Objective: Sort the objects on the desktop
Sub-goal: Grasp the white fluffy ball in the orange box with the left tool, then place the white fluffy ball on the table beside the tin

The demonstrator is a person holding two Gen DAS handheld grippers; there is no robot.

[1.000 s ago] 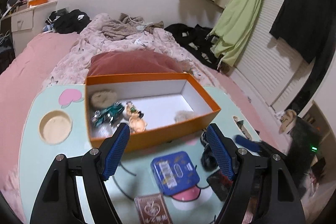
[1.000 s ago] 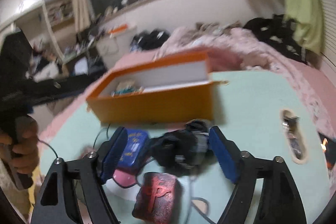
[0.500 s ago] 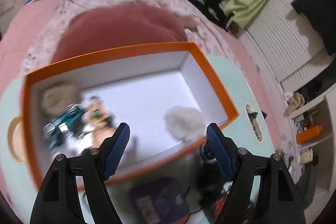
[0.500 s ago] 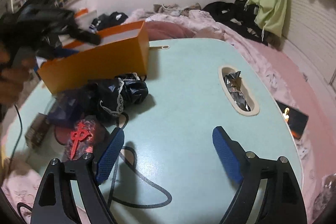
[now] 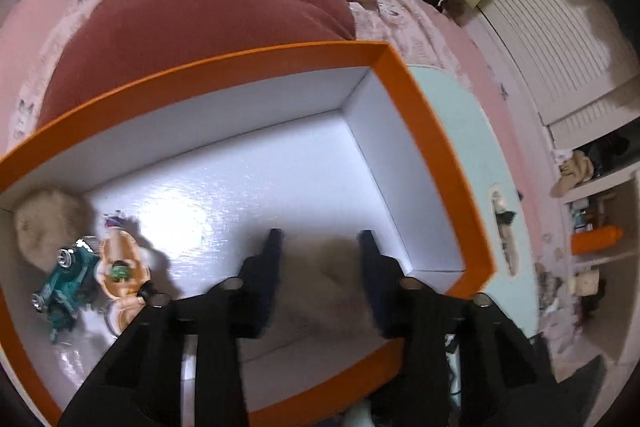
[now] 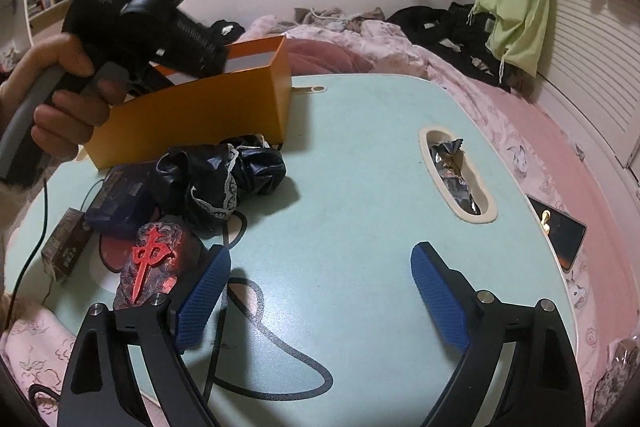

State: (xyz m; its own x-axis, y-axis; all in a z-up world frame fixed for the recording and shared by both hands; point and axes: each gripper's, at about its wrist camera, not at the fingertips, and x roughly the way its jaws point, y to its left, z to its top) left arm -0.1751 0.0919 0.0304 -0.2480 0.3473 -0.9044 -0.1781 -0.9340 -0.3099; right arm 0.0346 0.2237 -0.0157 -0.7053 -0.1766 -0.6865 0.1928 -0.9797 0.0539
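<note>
Left gripper (image 5: 318,241): the two dark fingers (image 5: 268,263) point steeply down into the orange box (image 5: 420,115) and their jaws are closing around a pale fluffy ball (image 5: 320,275) that lies blurred between them on the white floor of the box, near the right-hand corner closest to the camera. Whether the pads already press on the fluff cannot be told through the blur.

Further left on the box floor lie a small orange figure (image 5: 120,267), a teal toy car (image 5: 66,281) touching it, and a second fluffy ball (image 5: 44,223) in the far left corner. Beyond the far wall of the box rises a dark red cushion (image 5: 208,11) on pink bedding.

Right gripper (image 6: 320,287): the blue-padded fingers (image 6: 204,291) are spread wide and still opening, with nothing between them but the bare pale green table (image 6: 360,155). The left pad lies just beside a dark block with a red character (image 6: 154,263).

Behind that block lie a blue tin (image 6: 120,199), a small brown box (image 6: 66,247) at the table's left edge, and a crumpled black cloth with lace trim (image 6: 224,179), which lies just in front of the orange box. A black cable (image 6: 280,359) loops over the table near the fingers. A slot in the table top (image 6: 456,175) holds crumpled foil wrappers. A phone (image 6: 564,239) lies on the bedding past the right edge of the table. At upper left a hand (image 6: 60,95) holds the handle of the other gripper above the orange box.
</note>
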